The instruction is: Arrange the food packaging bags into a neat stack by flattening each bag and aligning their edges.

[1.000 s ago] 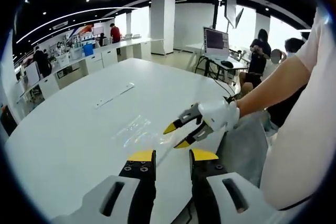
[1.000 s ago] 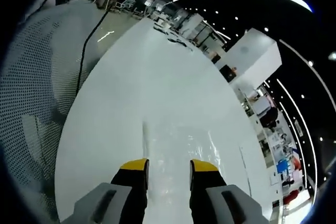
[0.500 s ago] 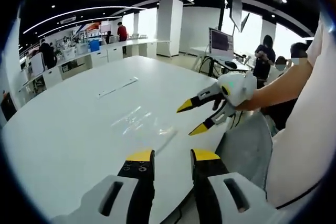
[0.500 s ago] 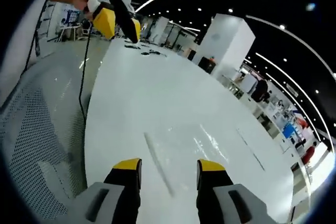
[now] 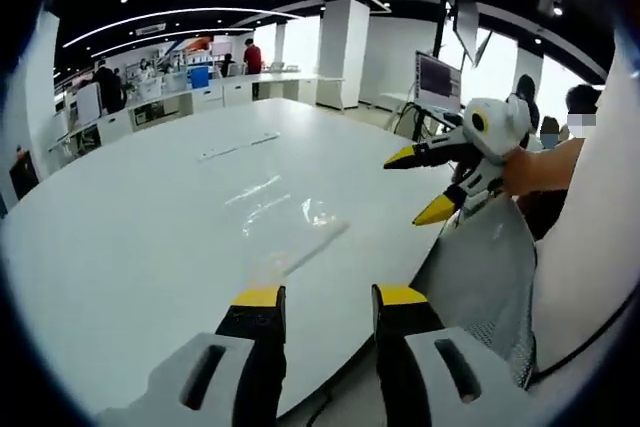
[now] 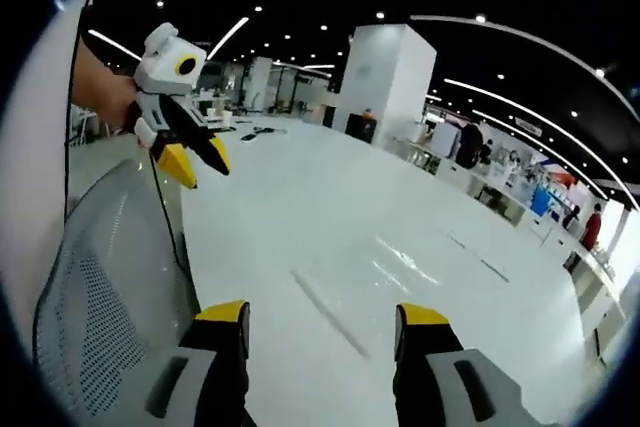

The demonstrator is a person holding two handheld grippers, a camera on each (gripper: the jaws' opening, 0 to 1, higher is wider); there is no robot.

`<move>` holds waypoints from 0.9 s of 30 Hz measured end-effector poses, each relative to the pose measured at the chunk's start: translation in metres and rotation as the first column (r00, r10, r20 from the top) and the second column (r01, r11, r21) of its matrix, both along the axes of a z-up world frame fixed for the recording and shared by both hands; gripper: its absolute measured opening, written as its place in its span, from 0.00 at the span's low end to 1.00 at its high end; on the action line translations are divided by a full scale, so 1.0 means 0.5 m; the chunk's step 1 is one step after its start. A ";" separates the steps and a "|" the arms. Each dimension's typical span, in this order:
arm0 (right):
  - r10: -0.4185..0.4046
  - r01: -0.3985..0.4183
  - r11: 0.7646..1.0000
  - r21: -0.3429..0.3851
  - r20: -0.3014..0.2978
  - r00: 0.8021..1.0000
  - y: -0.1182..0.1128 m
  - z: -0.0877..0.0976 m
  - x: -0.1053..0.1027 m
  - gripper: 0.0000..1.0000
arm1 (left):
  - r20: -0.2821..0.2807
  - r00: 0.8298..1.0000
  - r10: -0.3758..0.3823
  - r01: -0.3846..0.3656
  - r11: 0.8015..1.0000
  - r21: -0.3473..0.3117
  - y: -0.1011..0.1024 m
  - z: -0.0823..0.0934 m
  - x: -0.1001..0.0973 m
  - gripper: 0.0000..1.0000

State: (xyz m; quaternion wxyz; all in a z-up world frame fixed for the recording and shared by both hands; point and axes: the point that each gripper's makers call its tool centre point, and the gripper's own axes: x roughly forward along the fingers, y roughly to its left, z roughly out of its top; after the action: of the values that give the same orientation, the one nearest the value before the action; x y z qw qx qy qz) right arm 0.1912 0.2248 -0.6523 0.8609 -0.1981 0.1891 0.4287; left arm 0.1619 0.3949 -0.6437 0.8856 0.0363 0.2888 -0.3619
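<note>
While I hold both tools off the table (image 5: pixel 120 237), nothing is gripped. At the lower middle of the left gripper view my left gripper (image 5: pixel 327 297) has its jaws apart and empty. Just above it, centre frame, the clear bags (image 5: pixel 285 212) lie flat but loosely spread on the white top, with a thin strip (image 5: pixel 238 147) farther back. At right, my right gripper (image 5: pixel 428 184) hangs in the air, jaws parted. From its own view the bags (image 6: pixel 395 262) sit middle frame. I judge stacking has barely begun; next I need to lower one tool, pinch an edge and square it.
</note>
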 end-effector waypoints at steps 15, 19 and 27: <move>-0.074 0.077 0.996 0.047 -0.046 0.996 -0.031 -0.013 -0.027 0.71 | -0.016 0.999 0.034 -0.034 0.999 -0.035 0.009 -0.048 -0.035 0.31; -0.083 0.085 0.995 0.050 -0.052 0.995 -0.039 -0.015 -0.032 0.73 | -0.003 0.998 0.059 -0.059 0.996 -0.064 0.011 -0.042 -0.029 0.31; -0.112 0.118 0.989 0.090 -0.077 0.991 -0.047 -0.011 -0.042 0.81 | 0.024 0.998 0.056 -0.054 0.994 -0.092 0.005 -0.035 -0.032 0.32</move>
State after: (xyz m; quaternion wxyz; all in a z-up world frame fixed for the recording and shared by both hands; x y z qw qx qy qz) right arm 0.1701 0.2015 -0.6577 0.8852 -0.1305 0.2107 0.3936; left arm 0.1461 0.3975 -0.6614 0.8997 -0.0072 0.2611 -0.3498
